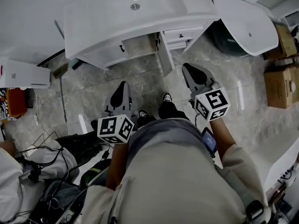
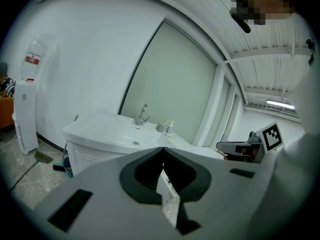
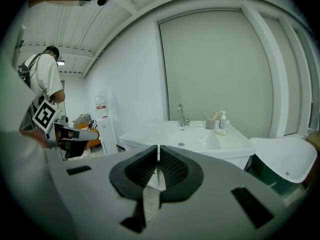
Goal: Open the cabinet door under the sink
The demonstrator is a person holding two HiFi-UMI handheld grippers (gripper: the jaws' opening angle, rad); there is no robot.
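Sink (image 1: 135,13) fills the upper centre of the head view. Beneath it the cabinet door (image 1: 165,55) stands swung out toward me, with the dark interior showing to its left. My left gripper (image 1: 123,84), below centre, and right gripper (image 1: 188,68), right of centre, both have their jaws pressed together and empty. Neither touches the door.

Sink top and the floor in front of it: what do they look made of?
Sink top: probably glazed ceramic or cast resin; it is white and glossy with soft highlights. Floor: probably polished stone or stone-look tile; it is grey and veined, with streaky light reflections.
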